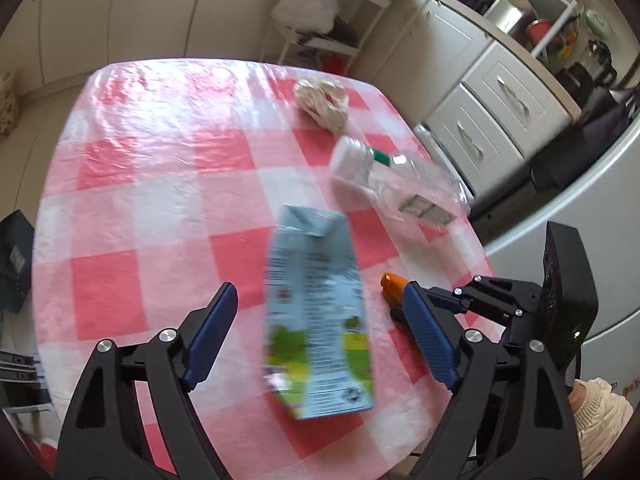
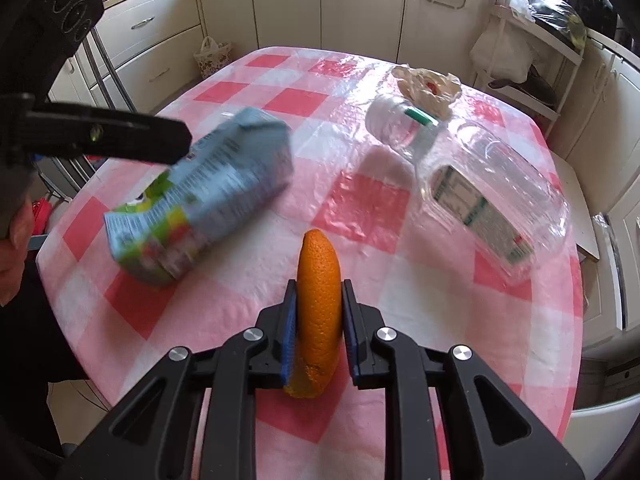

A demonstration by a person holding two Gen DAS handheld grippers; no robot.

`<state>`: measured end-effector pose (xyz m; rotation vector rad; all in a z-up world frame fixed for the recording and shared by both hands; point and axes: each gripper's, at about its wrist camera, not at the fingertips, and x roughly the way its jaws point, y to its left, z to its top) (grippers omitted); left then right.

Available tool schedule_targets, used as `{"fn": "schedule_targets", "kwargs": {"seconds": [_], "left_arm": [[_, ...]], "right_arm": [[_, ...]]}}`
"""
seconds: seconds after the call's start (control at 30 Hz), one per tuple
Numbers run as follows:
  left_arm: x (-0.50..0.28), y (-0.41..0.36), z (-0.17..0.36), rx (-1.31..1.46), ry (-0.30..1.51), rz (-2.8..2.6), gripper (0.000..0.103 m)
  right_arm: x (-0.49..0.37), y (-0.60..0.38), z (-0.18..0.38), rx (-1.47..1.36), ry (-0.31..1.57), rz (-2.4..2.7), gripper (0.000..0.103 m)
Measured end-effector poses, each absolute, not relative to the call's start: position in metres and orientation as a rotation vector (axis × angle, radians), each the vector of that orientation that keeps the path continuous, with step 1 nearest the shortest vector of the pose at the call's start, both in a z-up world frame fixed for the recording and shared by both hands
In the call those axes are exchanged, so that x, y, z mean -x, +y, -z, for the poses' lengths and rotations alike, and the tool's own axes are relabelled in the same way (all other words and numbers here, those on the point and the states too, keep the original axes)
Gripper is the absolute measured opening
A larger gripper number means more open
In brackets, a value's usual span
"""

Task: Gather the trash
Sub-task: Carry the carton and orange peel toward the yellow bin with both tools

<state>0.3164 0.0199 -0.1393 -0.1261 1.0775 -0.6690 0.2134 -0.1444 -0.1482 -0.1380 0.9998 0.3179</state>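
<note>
The right tongs (image 2: pixel 319 316) pinch an orange peel (image 2: pixel 319 280) edge-on, lifted off the desk (image 2: pixel 460 320) for carrying. The left tongs (image 1: pixel 320 320) gape wide around the blurred carton (image 1: pixel 316 316), seemingly for the next grab. A plastic bottle (image 2: pixel 472 176) lies far right.

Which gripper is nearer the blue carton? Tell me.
Left. The left gripper is open with the blue carton between its fingers; the right gripper, shut on an orange peel, sits beside it.

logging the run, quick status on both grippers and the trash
Left gripper open, astride the carton. Right gripper shut on orange peel. Plastic bottle and crumpled wrapper still on table.
</note>
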Motion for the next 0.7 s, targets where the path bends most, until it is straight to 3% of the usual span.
{"fn": "schedule_targets", "kwargs": {"seconds": [0.13, 0.2, 0.27, 0.53, 0.7], "left_arm": [[-0.312, 0.01, 0.144, 0.09, 1.087, 0.665, 0.085], [-0.31, 0.005, 0.147, 0.071, 1.093, 0.654, 0.085], [-0.308, -0.002, 0.147, 0.042, 1.09, 0.645, 0.086], [-0.294, -0.02, 0.149, -0.067, 1.074, 0.61, 0.089], [-0.293, -0.028, 0.153, -0.124, 1.069, 0.583, 0.09]], "right_arm": [[-0.207, -0.151, 0.148, 0.127, 0.995, -0.316, 0.024], [-0.203, -0.154, 0.148, 0.133, 0.99, -0.316, 0.028], [-0.199, -0.156, 0.148, 0.138, 0.985, -0.315, 0.039], [-0.19, -0.16, 0.149, 0.12, 0.968, -0.323, 0.055], [-0.19, -0.162, 0.149, 0.11, 0.958, -0.321, 0.056]]}}
